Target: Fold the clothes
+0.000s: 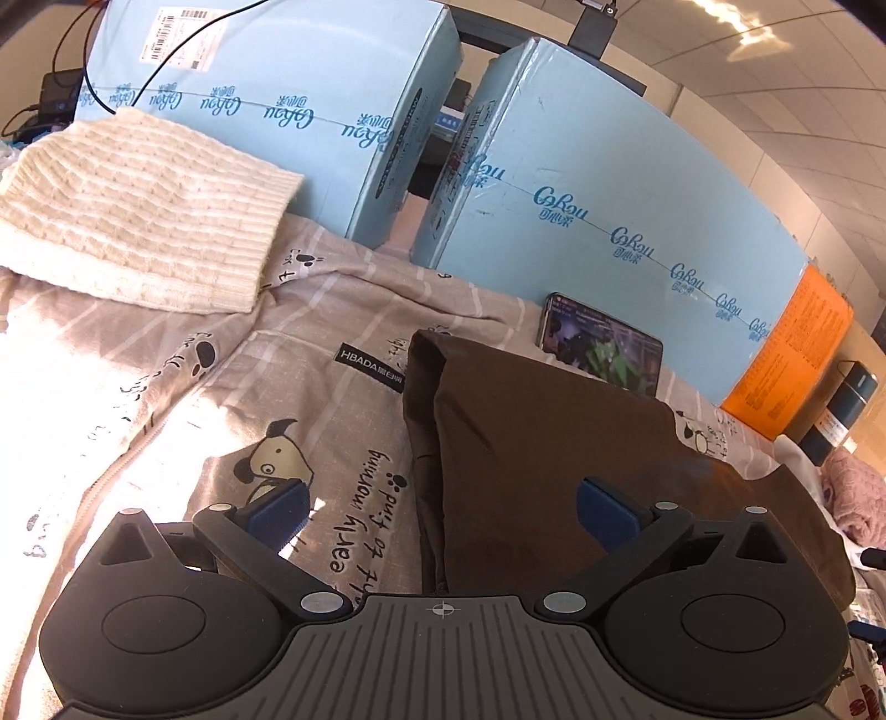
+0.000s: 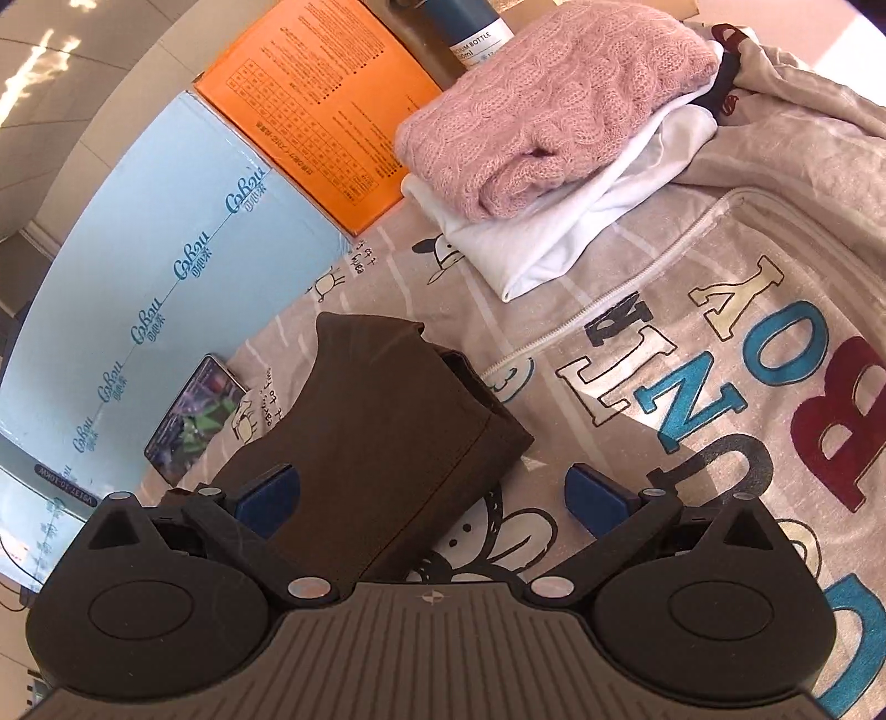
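A dark brown garment [image 1: 548, 443] lies folded into a compact rectangle on the printed bed sheet [image 1: 332, 399]. It also shows in the right wrist view [image 2: 387, 432]. My left gripper [image 1: 443, 512] is open and empty, hovering over the garment's left folded edge. My right gripper [image 2: 432, 493] is open and empty, hovering over the garment's near right corner. A folded cream knit sweater [image 1: 138, 221] lies at the far left. A folded pink knit sweater [image 2: 554, 94] sits on a folded white garment [image 2: 581, 232] at the far right.
Light blue cardboard boxes [image 1: 598, 210] stand along the far edge of the sheet, with an orange box [image 2: 321, 105] beside them. A phone [image 1: 603, 346] with a lit screen lies by the boxes. A dark bottle [image 2: 470, 27] stands behind the pink sweater.
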A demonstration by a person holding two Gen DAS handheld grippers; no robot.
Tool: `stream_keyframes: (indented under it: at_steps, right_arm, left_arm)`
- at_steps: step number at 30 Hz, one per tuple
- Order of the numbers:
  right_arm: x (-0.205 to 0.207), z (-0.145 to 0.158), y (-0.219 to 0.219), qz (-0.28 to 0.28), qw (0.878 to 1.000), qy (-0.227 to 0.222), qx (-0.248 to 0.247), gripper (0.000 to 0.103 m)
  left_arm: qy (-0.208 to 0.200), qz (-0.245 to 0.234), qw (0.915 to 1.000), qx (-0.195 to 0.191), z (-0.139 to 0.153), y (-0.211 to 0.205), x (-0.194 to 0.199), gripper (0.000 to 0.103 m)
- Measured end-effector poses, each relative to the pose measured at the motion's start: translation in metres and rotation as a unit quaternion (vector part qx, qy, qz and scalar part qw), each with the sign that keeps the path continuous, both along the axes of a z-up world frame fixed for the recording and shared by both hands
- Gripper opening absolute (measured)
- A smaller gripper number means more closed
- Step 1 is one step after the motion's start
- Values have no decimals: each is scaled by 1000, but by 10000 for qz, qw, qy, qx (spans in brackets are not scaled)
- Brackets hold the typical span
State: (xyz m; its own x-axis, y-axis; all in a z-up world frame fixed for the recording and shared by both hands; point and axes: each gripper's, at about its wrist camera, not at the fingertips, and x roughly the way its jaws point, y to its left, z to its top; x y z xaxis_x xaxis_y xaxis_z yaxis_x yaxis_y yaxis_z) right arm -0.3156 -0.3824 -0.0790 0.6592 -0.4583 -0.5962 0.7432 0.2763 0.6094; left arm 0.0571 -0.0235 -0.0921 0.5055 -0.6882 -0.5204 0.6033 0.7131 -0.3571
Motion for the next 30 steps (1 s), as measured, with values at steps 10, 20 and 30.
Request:
stream_keyframes:
  at_steps: [10, 20, 30]
  right_arm:
    - [28, -8, -15, -349, 9979, -323, -438, 82]
    - [16, 20, 11, 54, 9792, -1266, -1586, 15]
    - [64, 72, 72, 1059, 9376, -1138, -3110, 8]
  left_arm:
    - [-96, -145, 9996, 203, -7, -7, -2, 103]
    - [-108, -178, 9995, 217, -9, -8, -1, 103]
    - [-105, -202, 9995, 219, -10, -8, 0, 103]
